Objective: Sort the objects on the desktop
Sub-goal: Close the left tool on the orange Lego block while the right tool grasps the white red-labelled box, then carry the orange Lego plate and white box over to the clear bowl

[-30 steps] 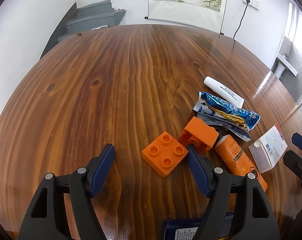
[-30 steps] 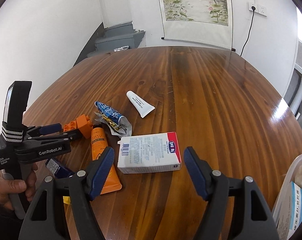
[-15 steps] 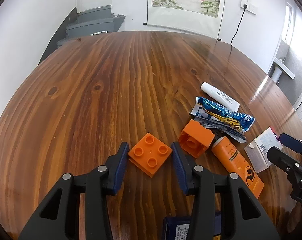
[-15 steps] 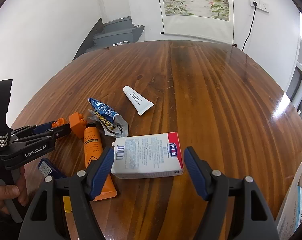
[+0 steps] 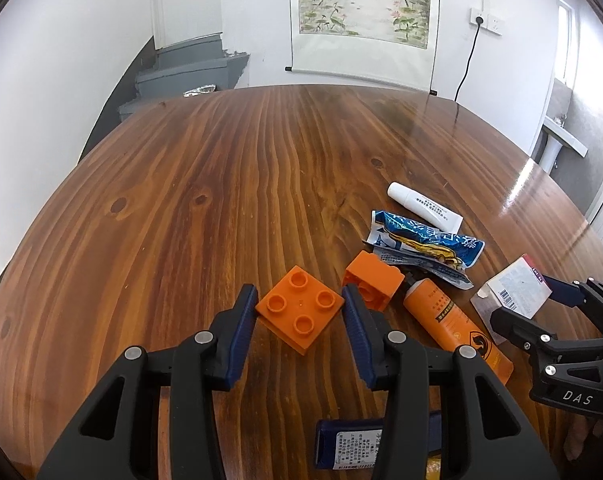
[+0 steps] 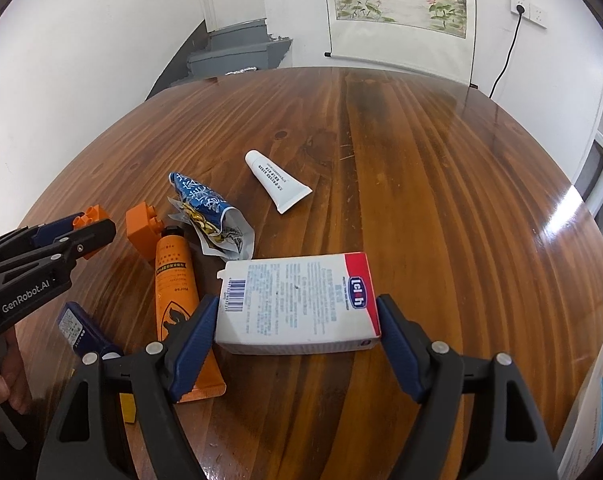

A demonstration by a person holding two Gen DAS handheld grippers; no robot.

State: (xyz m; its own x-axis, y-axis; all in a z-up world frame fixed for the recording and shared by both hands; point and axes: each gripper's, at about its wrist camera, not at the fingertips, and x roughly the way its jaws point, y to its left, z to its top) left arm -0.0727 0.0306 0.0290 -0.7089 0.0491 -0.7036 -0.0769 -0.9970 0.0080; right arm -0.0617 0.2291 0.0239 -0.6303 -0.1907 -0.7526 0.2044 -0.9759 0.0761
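My left gripper (image 5: 300, 312) is shut on a flat orange four-stud brick (image 5: 300, 311), its pads touching both sides; the brick looks lifted slightly. A second orange brick (image 5: 373, 276) lies just right of it. My right gripper (image 6: 297, 326) is shut on a white box with a red end (image 6: 297, 300), which looks tilted up off the wooden table (image 6: 421, 160). An orange tube (image 6: 175, 280), a blue snack wrapper (image 6: 205, 208) and a white tube (image 6: 277, 180) lie between the two grippers.
A dark blue small box (image 5: 349, 444) lies close under my left gripper. A white bin with items (image 6: 597, 400) stands at the right edge in the right wrist view. A yellow item (image 6: 127, 408) lies near the table's front edge.
My left gripper closed on the flat orange brick. My right gripper moved forward and closed on the white box, which now sits between its pads.
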